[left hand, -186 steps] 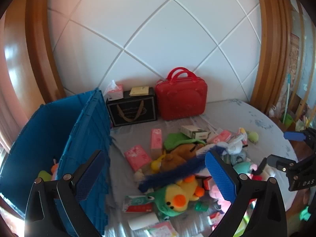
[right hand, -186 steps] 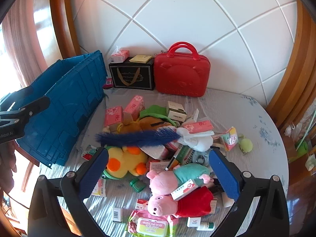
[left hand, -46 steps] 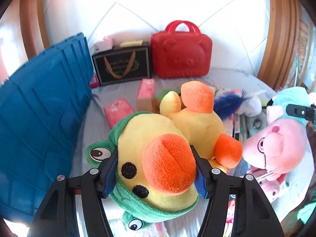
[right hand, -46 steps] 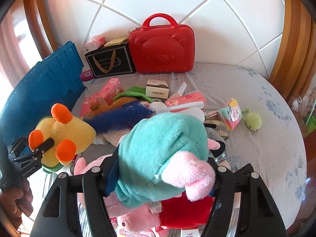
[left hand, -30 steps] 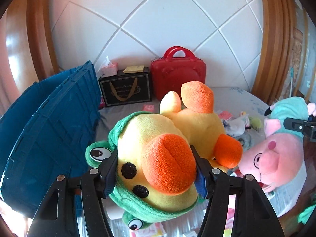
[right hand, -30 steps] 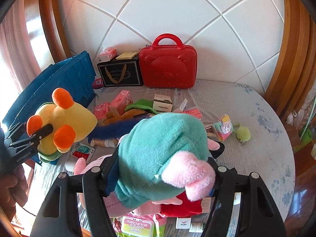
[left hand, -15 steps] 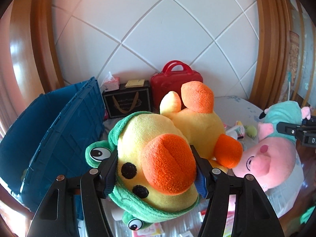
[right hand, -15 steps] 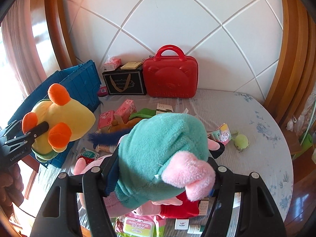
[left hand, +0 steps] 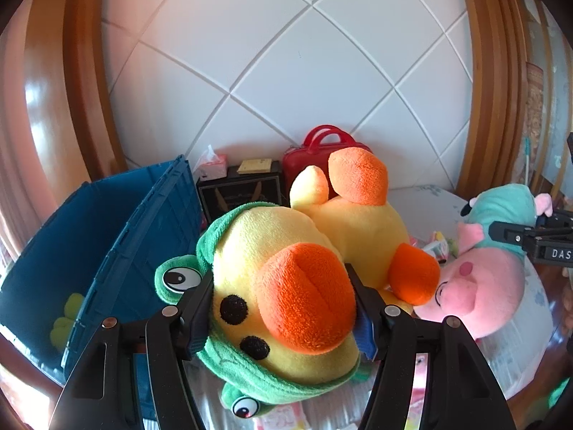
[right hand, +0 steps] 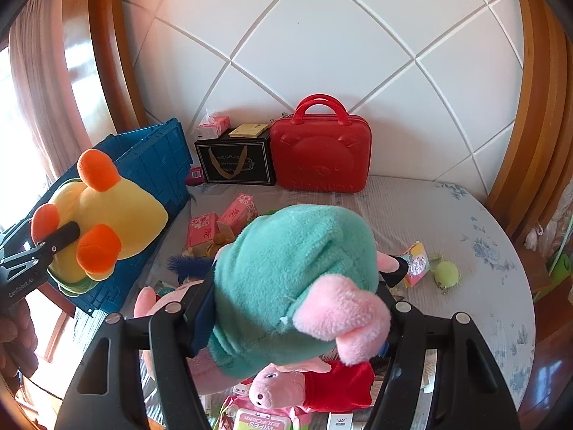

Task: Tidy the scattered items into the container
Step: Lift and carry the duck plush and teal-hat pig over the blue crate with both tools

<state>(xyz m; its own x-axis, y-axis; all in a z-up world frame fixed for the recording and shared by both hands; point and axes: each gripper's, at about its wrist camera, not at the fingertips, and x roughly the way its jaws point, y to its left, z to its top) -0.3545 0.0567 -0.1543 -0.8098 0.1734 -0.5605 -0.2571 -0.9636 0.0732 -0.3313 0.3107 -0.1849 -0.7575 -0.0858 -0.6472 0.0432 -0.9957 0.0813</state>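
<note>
My left gripper (left hand: 283, 319) is shut on a yellow duck plush (left hand: 286, 279) with a green frog hood, held in the air right of the open blue crate (left hand: 107, 236). The duck also shows in the right wrist view (right hand: 107, 222), in front of the crate (right hand: 154, 165). My right gripper (right hand: 293, 308) is shut on a pink pig plush in a teal dress (right hand: 293, 272), lifted above the table; it shows in the left wrist view (left hand: 483, 279) at the right. A pig plush in red (right hand: 315, 383) lies below it.
A red bear case (right hand: 318, 157), a black gift bag (right hand: 236, 161) and a tissue box (right hand: 211, 125) stand at the back wall. Pink packets (right hand: 222, 222), a blue feather brush (right hand: 189, 265), a green ball (right hand: 446, 272) and a wipes pack (right hand: 261, 419) lie on the table. Green plush (left hand: 68, 315) lies inside the crate.
Both grippers have risen higher with their plush toys. The left one has moved toward the crate, whose inside now shows. Both were open and empty six seconds ago.
</note>
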